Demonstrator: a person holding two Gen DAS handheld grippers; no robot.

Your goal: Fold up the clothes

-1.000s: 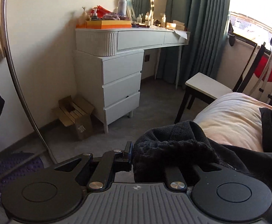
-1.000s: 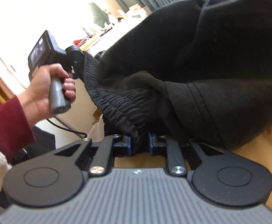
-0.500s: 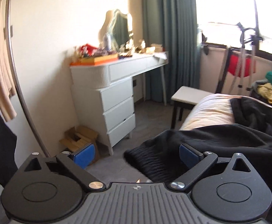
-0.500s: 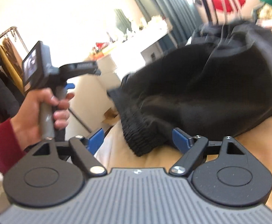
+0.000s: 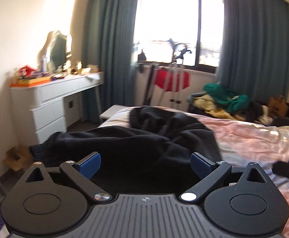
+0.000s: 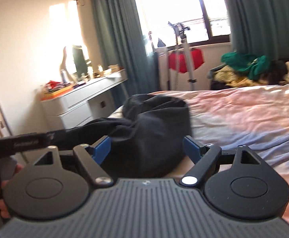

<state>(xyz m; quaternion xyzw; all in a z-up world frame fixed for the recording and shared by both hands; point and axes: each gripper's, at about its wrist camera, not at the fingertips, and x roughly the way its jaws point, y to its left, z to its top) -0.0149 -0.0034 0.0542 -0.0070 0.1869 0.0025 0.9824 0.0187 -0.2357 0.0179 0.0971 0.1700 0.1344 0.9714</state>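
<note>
Claws first: we find the left claw (image 5: 145, 163) with its blue pads spread wide and nothing between them, and the right claw (image 6: 146, 147) likewise spread and empty. Just beyond both lies the black garment (image 5: 144, 138), rumpled in a heap at the near corner of the bed (image 6: 243, 111), its ribbed waistband (image 5: 39, 148) hanging out past the bed's edge on the left.

Risks, in our judgement: with neither claw holding it, the overhanging part could drag the cloth toward the floor. The heap shows several layers, so a pinch could catch two thicknesses at once and set a crooked fold. The loose pink sheet could also be nipped along with it.

Limits of view: the black cloth reads as one dark mass, so seams, legs and hems cannot be told apart. Both views are motion-blurred. The left-hand device crosses the right view's left edge, largely cut off. Farther off, the clothes pile (image 5: 225, 101) is too small to sort.
</note>
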